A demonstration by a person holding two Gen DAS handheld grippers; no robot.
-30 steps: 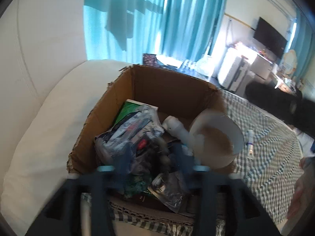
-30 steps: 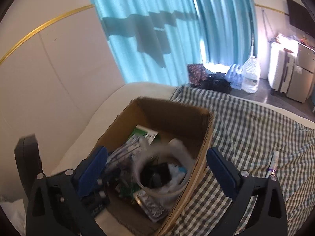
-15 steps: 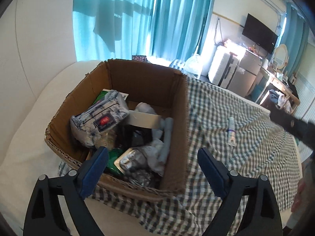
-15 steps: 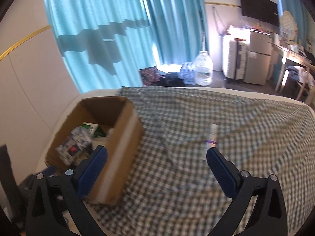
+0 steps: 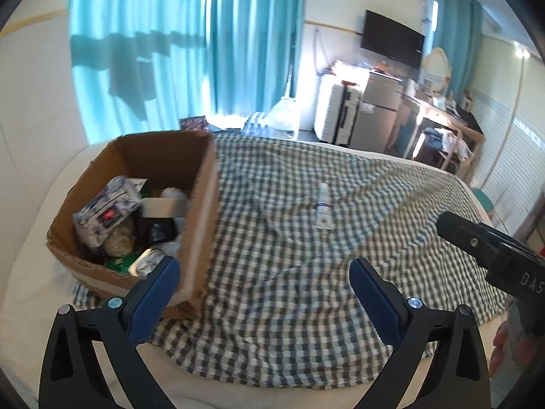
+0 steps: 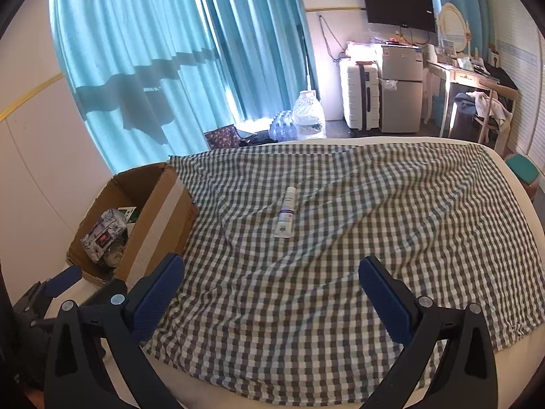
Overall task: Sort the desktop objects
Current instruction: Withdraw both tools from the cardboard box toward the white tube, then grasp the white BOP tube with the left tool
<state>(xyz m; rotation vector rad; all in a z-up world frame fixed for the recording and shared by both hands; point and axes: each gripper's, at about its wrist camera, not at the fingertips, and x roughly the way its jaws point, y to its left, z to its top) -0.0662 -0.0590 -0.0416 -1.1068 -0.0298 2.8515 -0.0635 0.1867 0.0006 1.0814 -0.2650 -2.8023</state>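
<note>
Right wrist view: right gripper (image 6: pixel 271 277) wide open, empty, aimed at white tube (image 6: pixel 286 212) lying alone on checked cloth (image 6: pixel 391 204). Left gripper (image 5: pixel 264 283) likewise wide, empty. Cardboard box (image 6: pixel 160 211) well left of the tube. Step judged: reach for tube; next needs descent, straddling it.

A green-and-white checked cloth (image 6: pixel 340 238), a brown cardboard box (image 6: pixel 160 211) at nine o'clock, and turquoise curtains (image 6: pixel 153 61) are seen.
</note>
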